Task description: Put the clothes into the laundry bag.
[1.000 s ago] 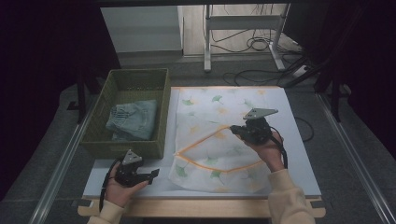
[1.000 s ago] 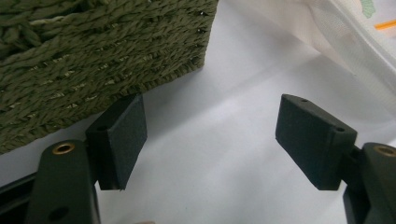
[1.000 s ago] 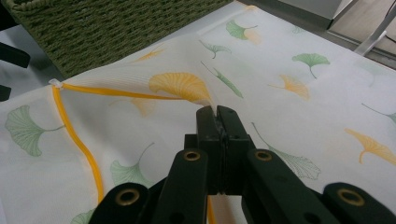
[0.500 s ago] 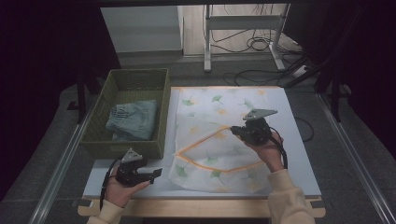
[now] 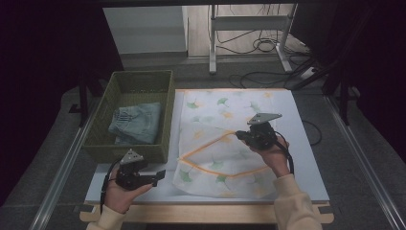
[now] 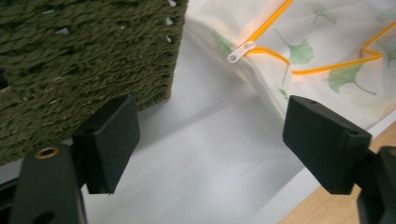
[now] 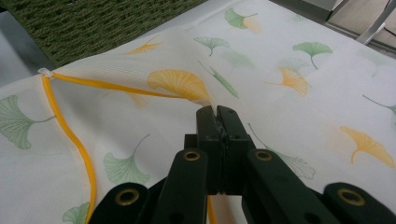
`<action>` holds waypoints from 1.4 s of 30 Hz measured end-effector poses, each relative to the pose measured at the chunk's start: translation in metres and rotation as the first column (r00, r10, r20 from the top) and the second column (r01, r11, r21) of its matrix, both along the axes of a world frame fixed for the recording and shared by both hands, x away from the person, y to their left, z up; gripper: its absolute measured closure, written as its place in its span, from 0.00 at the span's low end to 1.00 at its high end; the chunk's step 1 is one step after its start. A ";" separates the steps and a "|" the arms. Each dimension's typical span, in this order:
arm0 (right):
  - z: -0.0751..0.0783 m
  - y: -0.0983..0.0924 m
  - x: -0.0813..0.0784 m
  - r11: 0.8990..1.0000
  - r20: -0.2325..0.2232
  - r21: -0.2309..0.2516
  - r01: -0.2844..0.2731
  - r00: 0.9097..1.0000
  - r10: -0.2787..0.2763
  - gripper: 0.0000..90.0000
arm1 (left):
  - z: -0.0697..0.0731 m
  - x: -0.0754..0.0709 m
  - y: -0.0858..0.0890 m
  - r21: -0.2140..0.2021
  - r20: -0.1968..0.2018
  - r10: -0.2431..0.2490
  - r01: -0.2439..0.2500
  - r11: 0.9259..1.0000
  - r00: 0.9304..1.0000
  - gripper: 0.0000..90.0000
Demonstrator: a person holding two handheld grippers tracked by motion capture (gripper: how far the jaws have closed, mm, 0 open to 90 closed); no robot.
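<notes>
Bag (image 5: 225, 143), a leaf-printed mesh one with an orange zipper (image 6: 275, 53), lies flat on our worktop (image 5: 311, 158) right of the basket (image 5: 131, 143). At left, our left gripper (image 5: 155, 177) sits a little higher than before, its fingers (image 6: 109, 140) just spread wider, holding nothing. At right, our right gripper (image 7: 218, 112) stays put, fingers clenched on a pinch of bag fabric.

Lab: floor cables (image 5: 261, 45), metal stand (image 5: 210, 33)

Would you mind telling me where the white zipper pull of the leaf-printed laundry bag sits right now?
In the left gripper view the white zipper pull lies at the bag's near-left corner, just right of the woven green basket.
</notes>
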State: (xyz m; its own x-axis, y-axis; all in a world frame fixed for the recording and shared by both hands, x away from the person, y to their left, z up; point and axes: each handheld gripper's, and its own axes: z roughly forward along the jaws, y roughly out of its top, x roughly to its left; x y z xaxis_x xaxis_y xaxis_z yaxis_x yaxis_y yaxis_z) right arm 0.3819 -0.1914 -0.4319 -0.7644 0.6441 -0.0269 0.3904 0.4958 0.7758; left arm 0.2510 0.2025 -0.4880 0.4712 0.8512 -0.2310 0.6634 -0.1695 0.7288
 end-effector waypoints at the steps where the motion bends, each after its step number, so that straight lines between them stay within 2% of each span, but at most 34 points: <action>1: 0.000 0.000 0.000 1.000 0.001 -0.001 0.000 1.000 0.000 0.98 | 0.001 0.000 0.000 0.001 0.002 -0.001 0.001 1.000 1.000 0.20; 5: 0.000 0.000 0.000 1.000 0.000 -0.002 0.000 1.000 0.000 0.98 | 0.007 -0.002 -0.001 0.004 0.017 0.001 -0.001 1.000 1.000 0.21; 10: -0.001 -0.001 0.000 1.000 -0.007 0.001 0.002 1.000 -0.002 0.98 | 0.023 -0.003 -0.001 0.017 0.055 0.007 -0.008 1.000 0.998 0.23; 14: -0.002 -0.002 0.001 1.000 -0.011 -0.001 0.001 1.000 -0.001 0.98 | 0.036 0.002 0.000 0.039 0.074 0.021 -0.024 0.999 0.997 0.24; 22: -0.003 -0.002 0.001 1.000 -0.017 -0.005 0.000 1.000 -0.001 0.98 | 0.058 0.020 0.004 0.006 0.107 0.056 -0.057 0.998 0.993 0.26; 26: -0.005 -0.003 0.001 1.000 -0.025 -0.002 0.002 1.000 -0.002 0.98 | 0.070 0.030 0.006 0.015 0.131 0.072 -0.075 0.997 0.989 0.26; 30: -0.005 -0.003 0.001 1.000 -0.023 -0.001 0.007 1.000 -0.007 0.98 | 0.082 0.043 0.007 0.041 0.140 0.083 -0.090 0.995 0.987 0.25; 35: -0.004 -0.003 0.001 1.000 -0.023 0.001 0.007 1.000 -0.007 0.98 | 0.088 0.060 0.007 0.059 0.130 0.098 -0.106 0.993 0.987 0.25; 42: -0.004 -0.005 0.000 1.000 -0.019 0.008 0.008 1.000 -0.008 0.98 | 0.088 0.078 0.009 0.073 0.113 0.114 -0.123 0.990 0.987 0.25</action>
